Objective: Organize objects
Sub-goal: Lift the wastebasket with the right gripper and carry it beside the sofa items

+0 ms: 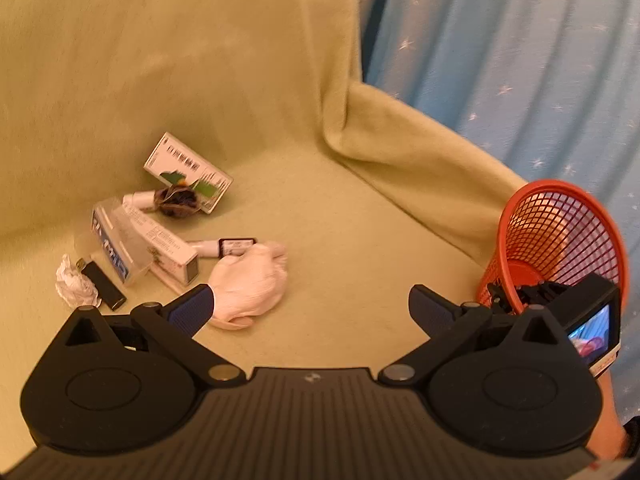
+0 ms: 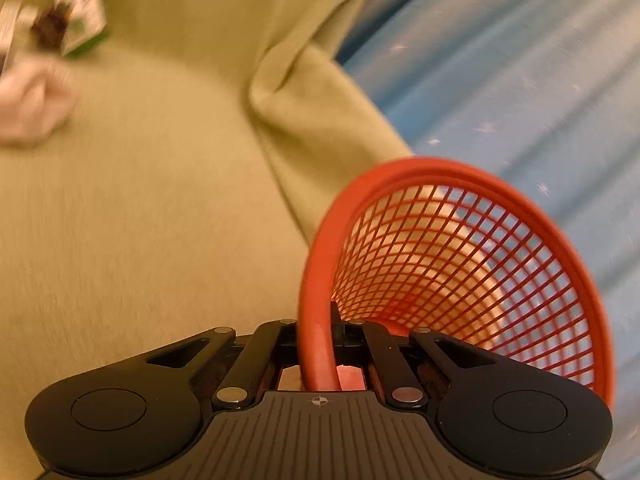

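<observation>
Fingers [image 1: 192,312] of your left gripper [image 1: 308,312] stood wide apart, holding nothing, above the sofa seat [image 1: 340,240]. Your right gripper [image 2: 326,332] was closed on the rim of the red mesh basket [image 2: 460,256], held tilted at the seat's right edge by the armrest. Boxes [image 1: 188,172], a black lighter [image 1: 106,286] and white cloth [image 1: 252,284] lay toward the seat's back-left corner.

The rim of an orange mesh basket [image 2: 460,264] is being clamped between the closed fingers of the right gripper [image 2: 320,344], the basket being tilted over a green-covered seat [image 2: 160,220]. A white crumpled item [image 2: 32,108] and a blurred box [image 2: 82,12] are being shown at upper left.
</observation>
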`<act>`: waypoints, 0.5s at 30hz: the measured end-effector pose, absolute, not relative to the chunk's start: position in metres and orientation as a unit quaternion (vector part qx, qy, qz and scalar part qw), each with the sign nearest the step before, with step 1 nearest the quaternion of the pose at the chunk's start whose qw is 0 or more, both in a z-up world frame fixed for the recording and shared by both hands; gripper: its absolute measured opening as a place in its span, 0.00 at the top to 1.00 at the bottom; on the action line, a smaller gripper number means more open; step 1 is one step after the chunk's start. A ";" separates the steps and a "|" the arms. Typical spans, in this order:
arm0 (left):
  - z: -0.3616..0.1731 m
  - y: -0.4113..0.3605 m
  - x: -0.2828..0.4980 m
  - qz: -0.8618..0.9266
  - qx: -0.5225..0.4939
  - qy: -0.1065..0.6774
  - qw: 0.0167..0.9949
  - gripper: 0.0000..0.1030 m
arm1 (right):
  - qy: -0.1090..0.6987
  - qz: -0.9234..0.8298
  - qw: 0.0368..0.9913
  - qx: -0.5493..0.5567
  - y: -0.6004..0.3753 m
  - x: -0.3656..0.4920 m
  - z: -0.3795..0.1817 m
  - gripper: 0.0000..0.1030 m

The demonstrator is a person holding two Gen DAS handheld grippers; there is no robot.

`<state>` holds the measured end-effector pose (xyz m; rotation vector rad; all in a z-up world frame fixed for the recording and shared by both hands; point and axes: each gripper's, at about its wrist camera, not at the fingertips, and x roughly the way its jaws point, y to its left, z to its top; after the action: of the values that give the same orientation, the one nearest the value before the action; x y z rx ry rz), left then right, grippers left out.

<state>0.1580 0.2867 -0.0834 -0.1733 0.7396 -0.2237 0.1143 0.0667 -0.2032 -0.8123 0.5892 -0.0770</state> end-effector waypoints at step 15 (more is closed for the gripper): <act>-0.119 0.304 0.184 -0.110 -0.096 0.386 0.911 0.01 | 0.317 -0.052 0.845 -0.427 0.072 0.140 -0.228 1.00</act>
<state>0.1838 0.3042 -0.1186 -0.1983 0.7957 -0.2270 0.1405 0.0723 -0.2280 -0.9007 0.6696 -0.1090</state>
